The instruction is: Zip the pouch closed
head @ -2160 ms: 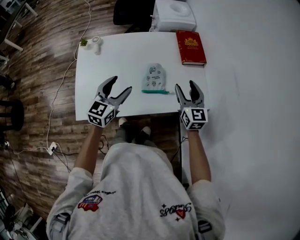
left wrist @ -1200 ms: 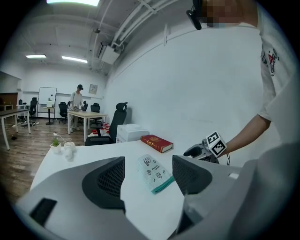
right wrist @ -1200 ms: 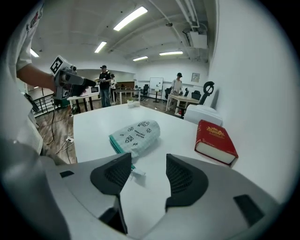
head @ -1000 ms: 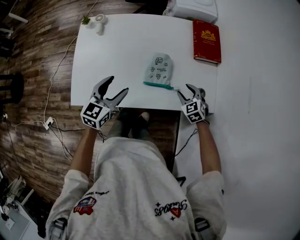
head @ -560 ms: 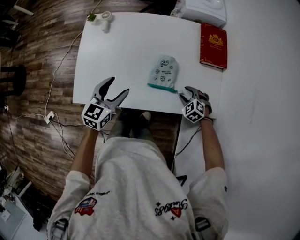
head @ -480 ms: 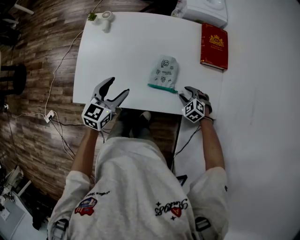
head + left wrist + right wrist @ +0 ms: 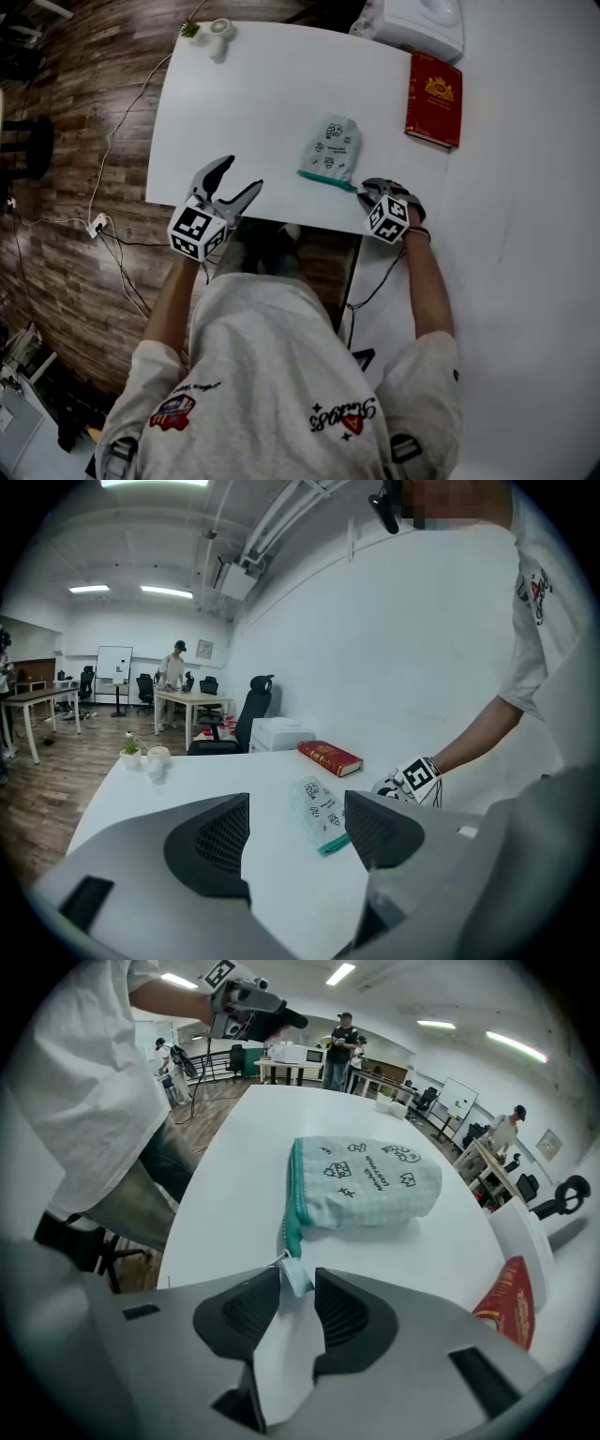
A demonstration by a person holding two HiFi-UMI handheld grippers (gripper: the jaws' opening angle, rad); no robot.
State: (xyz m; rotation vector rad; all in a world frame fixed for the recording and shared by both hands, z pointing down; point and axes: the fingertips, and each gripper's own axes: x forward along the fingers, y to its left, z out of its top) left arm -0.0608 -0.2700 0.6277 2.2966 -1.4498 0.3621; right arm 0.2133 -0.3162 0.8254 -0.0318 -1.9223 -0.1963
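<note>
Lot: pouch with its zip to close; the hazard is a slipped pull or a dragged pouch.
White table [image 7: 234, 94], smooth. Pouch [image 7: 331, 150] near its front edge, unanchored, so a tug may slide it. Left gripper [image 7: 240, 173] wide open, empty, well apart from it. Right gripper [image 7: 295, 1288] has just been closing, jaws narrow round the pull tab [image 7: 293, 1274], not plainly pinched; the tab may pop free.

The pouch [image 7: 330, 148] is pale mint with a fine check and small dark doodles. It lies flat on the white table [image 7: 244, 103], near the table's front edge and right of its middle. Its rounded end points toward the table's far edge. The teal zipper [image 7: 326, 180] runs along the side facing the front edge, and its pale pull tab [image 7: 294, 1274] sticks out at the right end.
</note>
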